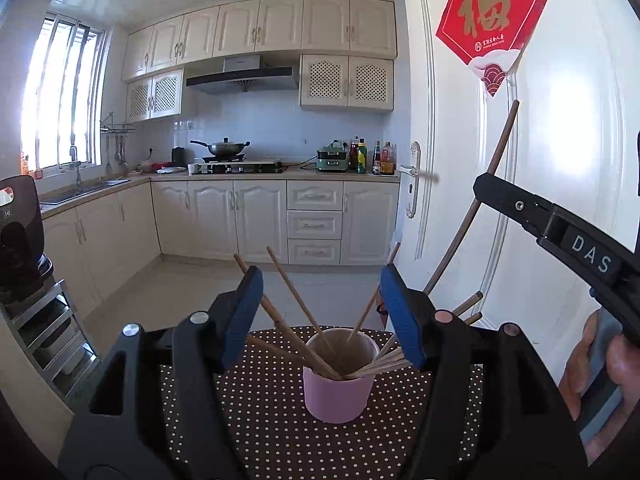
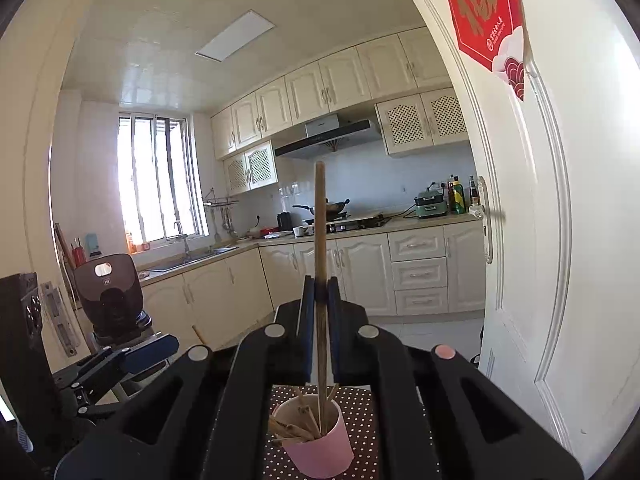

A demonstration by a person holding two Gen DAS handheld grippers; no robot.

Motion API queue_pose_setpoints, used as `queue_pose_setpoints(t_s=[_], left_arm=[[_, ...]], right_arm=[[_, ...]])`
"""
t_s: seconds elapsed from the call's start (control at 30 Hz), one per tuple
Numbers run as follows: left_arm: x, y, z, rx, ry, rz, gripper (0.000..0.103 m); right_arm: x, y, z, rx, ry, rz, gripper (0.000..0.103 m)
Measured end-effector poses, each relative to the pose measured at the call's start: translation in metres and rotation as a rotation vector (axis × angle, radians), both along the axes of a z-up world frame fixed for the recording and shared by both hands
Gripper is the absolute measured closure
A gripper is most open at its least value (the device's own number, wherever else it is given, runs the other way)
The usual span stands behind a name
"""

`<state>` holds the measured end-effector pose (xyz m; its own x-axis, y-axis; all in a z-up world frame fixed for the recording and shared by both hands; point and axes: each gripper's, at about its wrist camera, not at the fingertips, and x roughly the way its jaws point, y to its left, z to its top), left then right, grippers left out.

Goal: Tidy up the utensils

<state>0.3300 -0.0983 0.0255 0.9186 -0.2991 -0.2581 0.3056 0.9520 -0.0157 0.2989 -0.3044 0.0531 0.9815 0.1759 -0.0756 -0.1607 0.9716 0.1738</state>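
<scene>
A pink cup (image 1: 340,390) stands on a brown polka-dot table (image 1: 260,412) and holds several wooden chopsticks (image 1: 296,304) that fan outward. My left gripper (image 1: 322,312) is open, its blue pads on either side above the cup, holding nothing. My right gripper (image 2: 321,294) is shut on one chopstick (image 2: 320,220), held upright with its lower end inside the pink cup (image 2: 320,444). In the left wrist view the right gripper (image 1: 478,188) comes in from the right, holding that chopstick (image 1: 502,148).
A white door (image 1: 560,160) with a red paper decoration (image 1: 494,16) stands close on the right. A metal rack (image 1: 52,340) with a dark appliance (image 1: 18,236) stands to the left. Kitchen counters, a stove and cabinets lie beyond.
</scene>
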Motion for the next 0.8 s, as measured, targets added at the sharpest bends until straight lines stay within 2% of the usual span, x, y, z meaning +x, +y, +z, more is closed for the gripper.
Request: queue_pose_setpoints(t_s=[0.13, 0.33, 0.5, 0.8], left_arm=[[-0.004, 0.017, 0.000, -0.028, 0.016, 0.037, 0.032], [-0.003, 0.039, -0.006, -0.036, 0.048, 0.084, 0.026], [-0.002, 0.057, -0.015, -0.053, 0.085, 0.103, 0.025], [0.000, 0.075, -0.036, -0.085, 0.162, 0.114, 0.024]], right_arm=[[0.003, 0.004, -0.004, -0.023, 0.012, 0.003, 0.098], [0.012, 0.008, -0.015, -0.055, 0.075, 0.003, 0.098], [0.019, 0.009, -0.027, -0.053, 0.136, 0.011, 0.098], [0.016, 0.011, -0.030, -0.040, 0.172, 0.019, 0.097]])
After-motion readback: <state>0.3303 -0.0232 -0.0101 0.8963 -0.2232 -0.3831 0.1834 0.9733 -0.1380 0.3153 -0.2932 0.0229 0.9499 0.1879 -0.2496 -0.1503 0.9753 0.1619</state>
